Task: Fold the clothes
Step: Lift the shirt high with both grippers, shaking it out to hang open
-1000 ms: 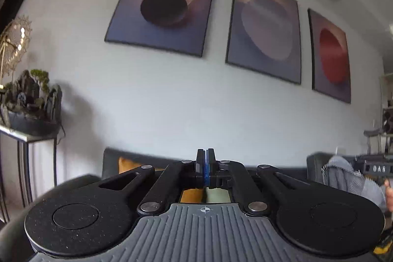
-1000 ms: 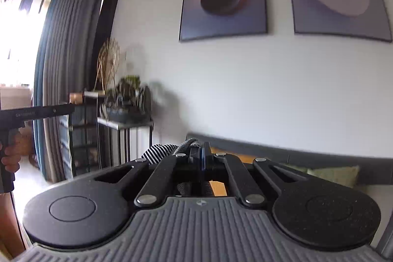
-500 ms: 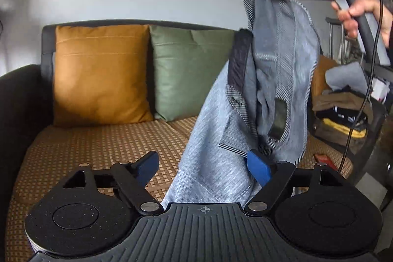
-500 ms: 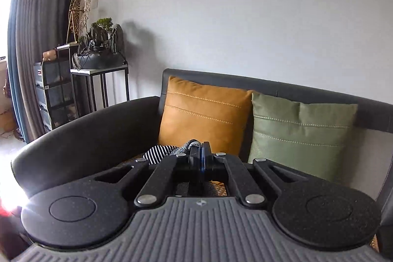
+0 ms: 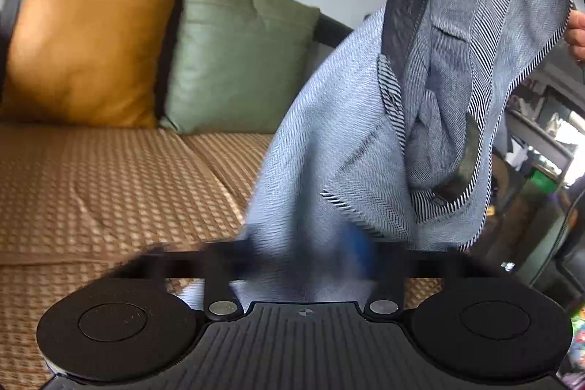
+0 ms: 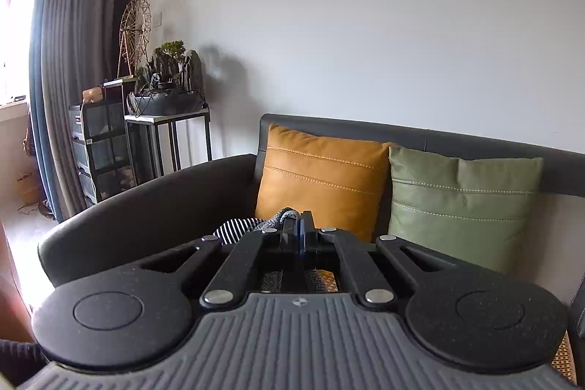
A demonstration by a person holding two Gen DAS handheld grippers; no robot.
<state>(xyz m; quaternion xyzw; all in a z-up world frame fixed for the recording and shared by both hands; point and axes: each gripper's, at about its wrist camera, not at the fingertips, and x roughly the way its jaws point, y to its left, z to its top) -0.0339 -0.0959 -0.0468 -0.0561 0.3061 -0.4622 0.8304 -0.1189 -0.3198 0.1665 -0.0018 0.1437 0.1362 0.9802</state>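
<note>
My left gripper (image 5: 305, 253) is just a smear from my end, its fingers (image 5: 360, 249) blur into the grey garment (image 5: 329, 152) hanging between them as the jaws close, so I can't tell if the pads touch cloth yet. The garment's top runs off the upper edge. On the right gripper (image 6: 298, 233) only a striped scrap of cloth (image 6: 237, 229) peeks out beside the pinched jaws, the rest hidden under it
</note>
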